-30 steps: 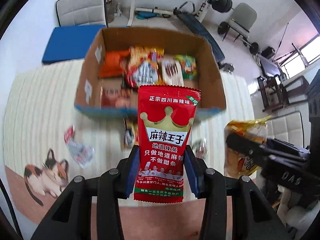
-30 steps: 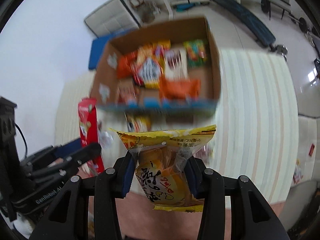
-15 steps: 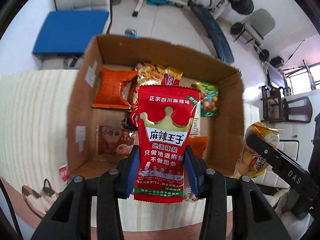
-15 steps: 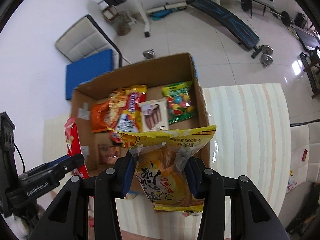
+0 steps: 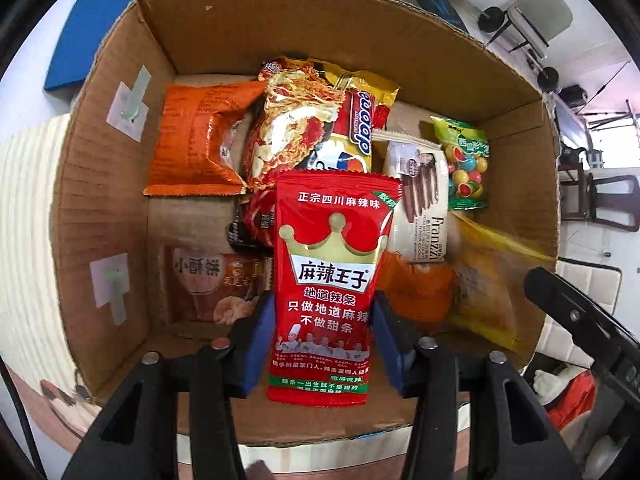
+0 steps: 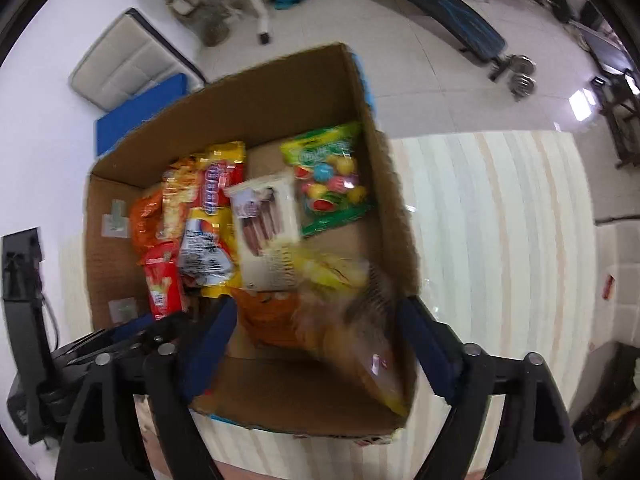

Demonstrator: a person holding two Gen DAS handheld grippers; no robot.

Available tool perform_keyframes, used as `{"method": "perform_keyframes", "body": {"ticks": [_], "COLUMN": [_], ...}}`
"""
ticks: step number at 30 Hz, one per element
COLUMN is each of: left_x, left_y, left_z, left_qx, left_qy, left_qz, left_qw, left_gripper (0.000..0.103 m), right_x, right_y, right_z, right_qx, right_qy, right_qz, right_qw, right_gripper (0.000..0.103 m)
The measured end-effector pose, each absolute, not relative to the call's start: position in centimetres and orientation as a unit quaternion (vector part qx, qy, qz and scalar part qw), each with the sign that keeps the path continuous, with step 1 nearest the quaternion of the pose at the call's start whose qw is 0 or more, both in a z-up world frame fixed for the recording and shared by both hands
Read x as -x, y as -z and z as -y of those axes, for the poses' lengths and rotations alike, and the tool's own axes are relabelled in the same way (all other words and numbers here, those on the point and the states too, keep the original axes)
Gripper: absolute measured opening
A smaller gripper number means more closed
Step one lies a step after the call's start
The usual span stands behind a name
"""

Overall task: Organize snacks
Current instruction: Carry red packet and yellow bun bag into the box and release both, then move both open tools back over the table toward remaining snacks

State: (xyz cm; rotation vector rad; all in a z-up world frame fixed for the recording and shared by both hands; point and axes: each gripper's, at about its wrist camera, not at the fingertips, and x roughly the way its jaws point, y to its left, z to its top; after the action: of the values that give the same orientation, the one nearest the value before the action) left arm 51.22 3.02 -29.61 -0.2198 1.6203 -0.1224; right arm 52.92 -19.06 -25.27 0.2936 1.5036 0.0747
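Both grippers now hang over the cardboard box (image 5: pixel 104 208), pointing steeply down. The right gripper (image 6: pixel 316 344) has just sprung apart; its yellow cake packet (image 6: pixel 352 320) lies blurred against the box's right wall. The left gripper (image 5: pixel 320 344) has just been opening, the red spicy-strip packet (image 5: pixel 332 276) upright between its parted pads.

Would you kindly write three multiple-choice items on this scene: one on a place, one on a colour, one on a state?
1. The green candy bag lies: A on the table; B in the cardboard box; C on the floor.
2. The crown-printed packet is: A blue; B white; C red.
3. The right gripper is: A open; B shut on a packet; C out of view.
Answers: B, it rests beside the box's wall; C, its wrapper is red; A, its jaws have just been opening, pads clear of the blurred yellow packet between them.
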Motion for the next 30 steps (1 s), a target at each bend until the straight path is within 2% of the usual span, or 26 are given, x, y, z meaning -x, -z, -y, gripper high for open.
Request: {"method": "perform_keyframes", "body": {"ticks": [4,6,8,9,14,22,26,30], "left_x": [-51.0,-50.9,-50.7,-50.6,-50.0,-44.8,-40.8,-37.3], "left_y": [28.6,27.8,27.1,26.9,24.9,20.2,20.3,23.0], "left_z": [-3.3,-3.1,-2.9,-2.9,-3.3,-3.9,-4.7,-5.5], "left_qx": [0.107,0.099,0.097,0.095,0.089,0.048,0.054,0.065], "left_qy": [0.06,0.061,0.07,0.071,0.068,0.047,0.039,0.035], "left_qz": [-0.7,-0.69,-0.68,-0.678,-0.657,-0.59,-0.583,-0.605], "left_qw": [0.703,0.715,0.723,0.725,0.745,0.805,0.81,0.792], "left_gripper": [0.069,0.085,0.095,0.097,0.098,0.098,0.098,0.098], "right_x": [-52.4,-52.2,-52.0,-51.9,-50.8,-45.7,-41.9,-38.5], "right_y": [24.6,24.3,23.9,23.6,21.8,19.3,19.7,21.9], "right_z": [18.0,17.8,17.5,17.4,16.5,17.0,18.4,20.2], "right_qx": [-0.097,-0.095,-0.092,-0.087,-0.047,-0.069,-0.092,-0.115], "right_qy": [-0.045,-0.051,-0.058,-0.059,-0.074,-0.102,-0.097,-0.089], "right_qz": [-0.681,-0.678,-0.674,-0.67,-0.644,-0.628,-0.632,-0.649], "right_qw": [0.725,0.727,0.731,0.735,0.76,0.769,0.763,0.747], "right_gripper": [0.093,0.094,0.097,0.097,0.099,0.099,0.099,0.099]}}
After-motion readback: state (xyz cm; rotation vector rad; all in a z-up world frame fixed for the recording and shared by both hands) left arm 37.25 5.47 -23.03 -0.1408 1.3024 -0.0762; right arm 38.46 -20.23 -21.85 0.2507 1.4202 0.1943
